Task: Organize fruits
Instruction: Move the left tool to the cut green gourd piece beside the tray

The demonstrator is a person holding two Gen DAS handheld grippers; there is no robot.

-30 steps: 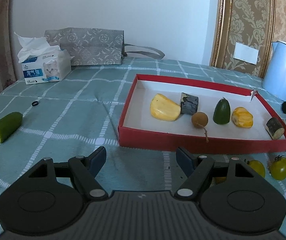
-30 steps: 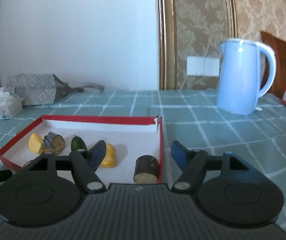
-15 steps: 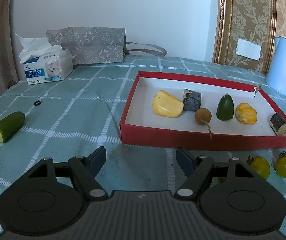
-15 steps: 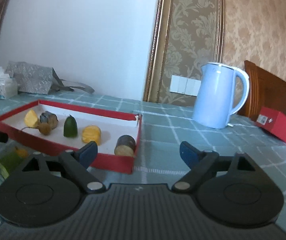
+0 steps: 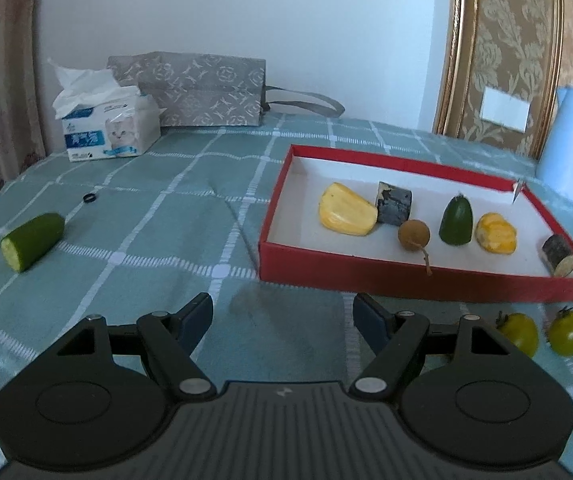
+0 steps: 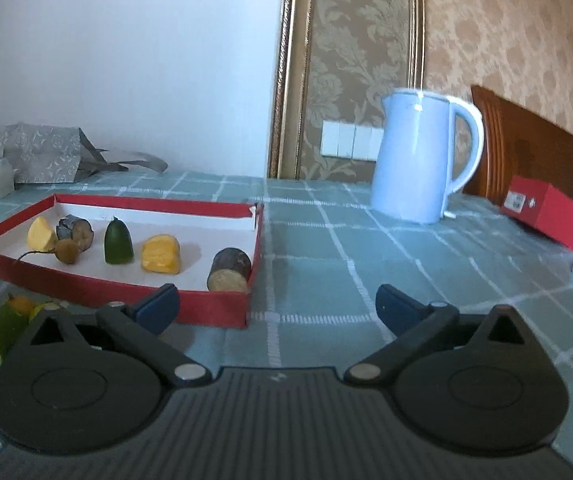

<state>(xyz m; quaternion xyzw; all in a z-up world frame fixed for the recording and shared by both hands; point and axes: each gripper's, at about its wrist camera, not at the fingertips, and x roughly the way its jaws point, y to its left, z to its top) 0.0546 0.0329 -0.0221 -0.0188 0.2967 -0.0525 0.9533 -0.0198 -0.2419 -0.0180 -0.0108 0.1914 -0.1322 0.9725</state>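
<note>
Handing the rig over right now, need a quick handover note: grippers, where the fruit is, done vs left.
Left gripper: open, empty, hovering in front of the shallow red cardboard tray.
Right gripper: jaws have just been opening, now wide and empty, by the tray's right corner.
In tray: two yellow pieces, two dark cut chunks, a dark green piece, a brown round fruit with stem.
Left on the checked cloth: cut green cucumber piece far left; two small green-yellow tomatoes in front of the tray; another green cut piece beside them.
</note>
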